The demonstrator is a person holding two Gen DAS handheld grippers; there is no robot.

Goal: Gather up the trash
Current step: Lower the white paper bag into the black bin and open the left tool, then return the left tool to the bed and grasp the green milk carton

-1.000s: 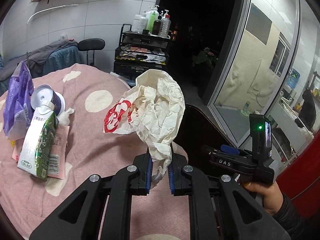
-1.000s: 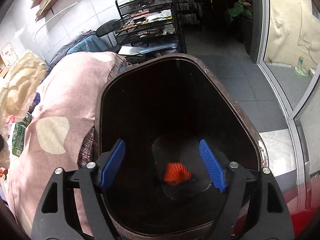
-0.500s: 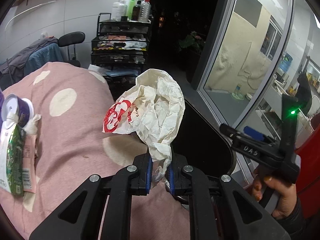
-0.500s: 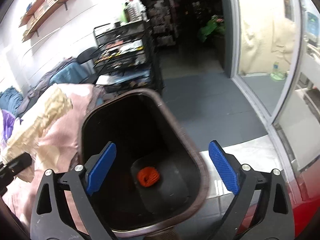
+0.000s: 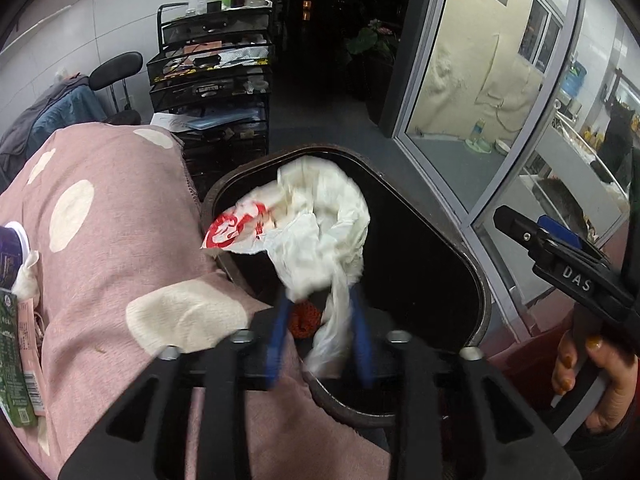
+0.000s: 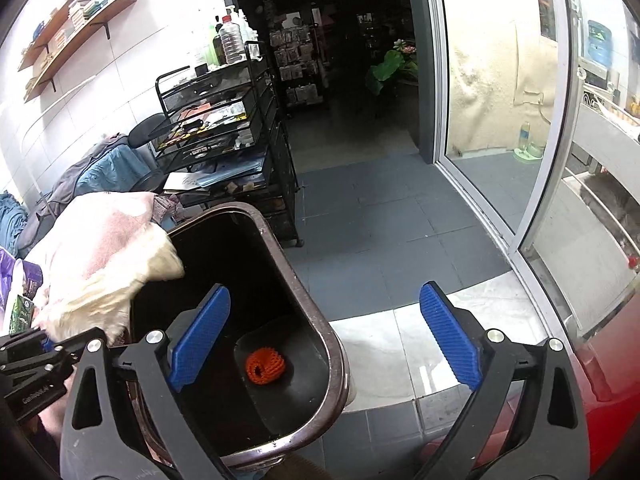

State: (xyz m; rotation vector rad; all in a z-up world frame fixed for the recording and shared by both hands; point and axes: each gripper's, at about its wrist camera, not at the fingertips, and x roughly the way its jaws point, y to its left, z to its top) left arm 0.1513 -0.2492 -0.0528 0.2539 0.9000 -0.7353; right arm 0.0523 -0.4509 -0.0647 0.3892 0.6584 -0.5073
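A crumpled white paper bag with a red logo [image 5: 308,224] hangs over the mouth of the dark trash bin [image 5: 476,280]. My left gripper [image 5: 320,344] stands above the bin's near rim with its blue pads parted; the bag's tail lies loose between them. The bag also shows in the right wrist view [image 6: 120,280] at the bin's left rim [image 6: 280,240]. An orange ball [image 6: 265,366] lies on the bin's bottom. My right gripper [image 6: 324,340] is open and empty over the bin's right rim.
The pink polka-dot tablecloth [image 5: 100,240] lies left of the bin. A green carton [image 5: 16,360] and a purple can [image 5: 10,240] sit at its left edge. A black wire cart [image 5: 212,92] stands behind. A glass door [image 5: 500,100] is at the right.
My left gripper carried the bag from above the table to over the bin and its pads have opened. My right gripper drew back to the right of the bin.
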